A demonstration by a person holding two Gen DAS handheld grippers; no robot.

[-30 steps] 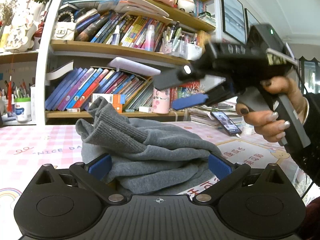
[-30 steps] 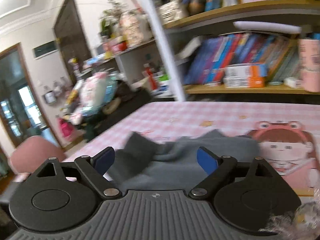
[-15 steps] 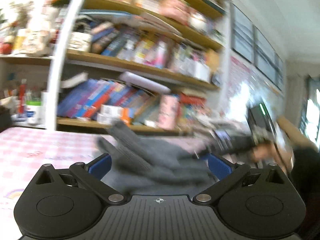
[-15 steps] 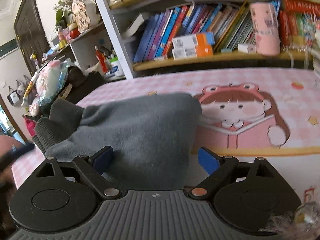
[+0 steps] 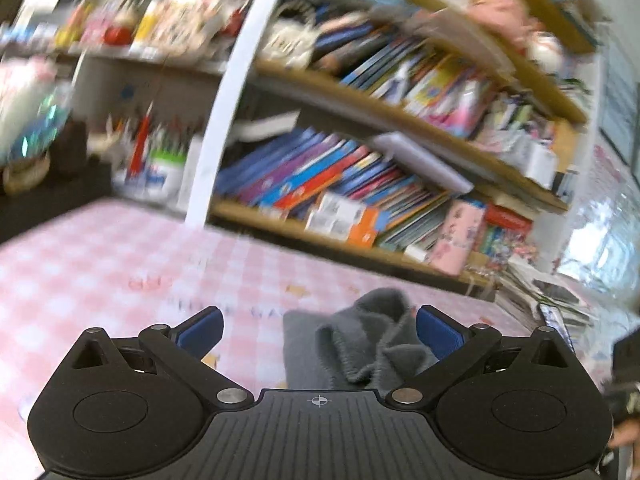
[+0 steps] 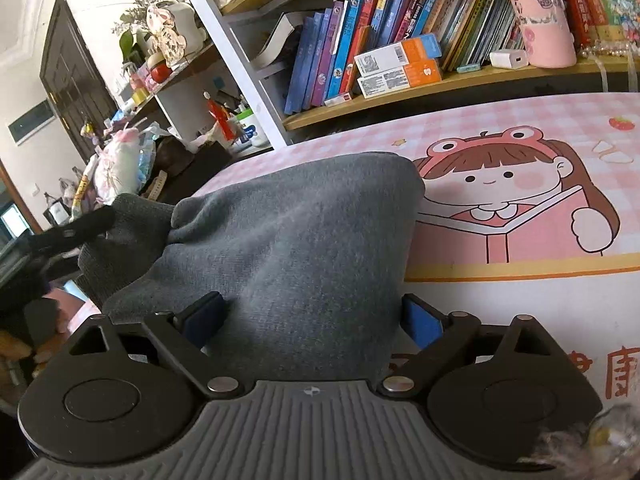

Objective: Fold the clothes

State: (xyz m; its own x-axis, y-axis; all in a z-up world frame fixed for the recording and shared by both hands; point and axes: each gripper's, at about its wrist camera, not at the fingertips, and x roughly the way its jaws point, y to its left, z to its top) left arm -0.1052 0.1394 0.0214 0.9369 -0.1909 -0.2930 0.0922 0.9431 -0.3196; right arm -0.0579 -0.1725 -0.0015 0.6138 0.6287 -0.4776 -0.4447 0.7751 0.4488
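A grey knit garment (image 6: 296,236) lies as a folded bundle on the pink table (image 6: 520,304), its ribbed end bunched at the left. My right gripper (image 6: 312,318) is open, low over the near edge of the cloth, which runs between the wide-apart blue pads (image 6: 418,320). In the blurred left wrist view the garment's ribbed end (image 5: 360,344) sits crumpled between my open left gripper (image 5: 319,330) fingers, closer to the right pad (image 5: 438,332). The left gripper (image 6: 68,232) also shows as a dark shape by the ribbed end in the right wrist view.
The tablecloth has pink checks (image 5: 100,272) and a cartoon girl print (image 6: 512,200). A bookshelf (image 6: 400,52) with books and a pink cup (image 6: 538,16) stands behind the table. A stack of papers and a phone (image 5: 556,312) lies at the far right. A hand (image 6: 44,344) shows at left.
The raised, bunched garment now lies lower on the table. My left gripper swung left and tilted, blurring its view. My right gripper moved in close over the cloth.
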